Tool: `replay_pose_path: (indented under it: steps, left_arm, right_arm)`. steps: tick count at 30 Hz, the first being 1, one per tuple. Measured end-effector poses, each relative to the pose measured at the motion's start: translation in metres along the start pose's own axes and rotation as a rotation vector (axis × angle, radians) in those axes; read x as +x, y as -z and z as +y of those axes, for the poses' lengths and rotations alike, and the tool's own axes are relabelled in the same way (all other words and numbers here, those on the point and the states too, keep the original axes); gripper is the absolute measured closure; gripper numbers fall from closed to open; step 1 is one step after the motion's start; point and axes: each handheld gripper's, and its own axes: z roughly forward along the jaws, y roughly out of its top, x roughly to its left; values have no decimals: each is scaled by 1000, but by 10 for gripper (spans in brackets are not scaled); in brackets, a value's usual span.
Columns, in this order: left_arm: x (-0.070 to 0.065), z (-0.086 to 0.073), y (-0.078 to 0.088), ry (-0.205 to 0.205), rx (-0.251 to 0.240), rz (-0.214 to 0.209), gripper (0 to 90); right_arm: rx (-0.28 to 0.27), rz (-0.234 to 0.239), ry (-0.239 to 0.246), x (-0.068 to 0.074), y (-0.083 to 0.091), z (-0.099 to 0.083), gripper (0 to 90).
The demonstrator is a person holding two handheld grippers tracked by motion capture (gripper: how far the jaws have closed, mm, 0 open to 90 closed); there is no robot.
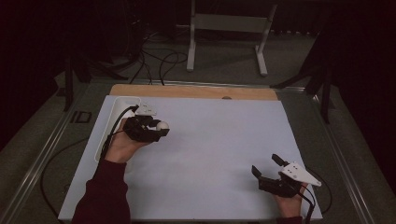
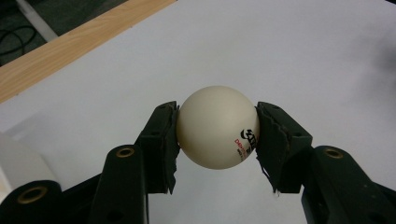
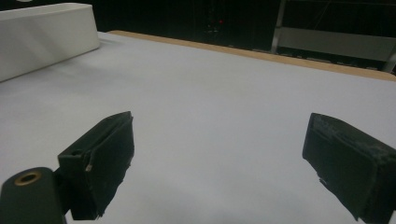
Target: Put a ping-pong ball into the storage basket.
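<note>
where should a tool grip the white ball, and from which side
Across its widest middle, one pad on each opposite side, coming in level from the side. The ball is round and smooth, so off-centre pads would slip. The left tool holds it just so.

A sheet [image 1: 210,154] is spread over the table [image 1: 196,91], whose far edge is left uncovered behind it. A tray [image 1: 116,105] is set along the sheet's far left side. Just right of the tray, a ball [image 1: 162,125] is held between the jaws of the left gripper [image 1: 156,127]. The right gripper [image 1: 268,165] is placed near the sheet's near right corner, well apart from the ball, its jaws spread.
</note>
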Motion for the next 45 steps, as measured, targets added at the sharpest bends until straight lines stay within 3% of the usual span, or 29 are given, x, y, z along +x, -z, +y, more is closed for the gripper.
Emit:
replay_pose_path:
  steps: [25, 45]
  left_arm:
    - [11, -13, 9, 22, 6, 39, 515]
    - [25, -29, 20, 56, -10, 115, 514]
  right_arm:
    - [0, -4, -2, 0, 1, 0, 88]
    - [0, -5, -3, 0, 2, -1, 88]
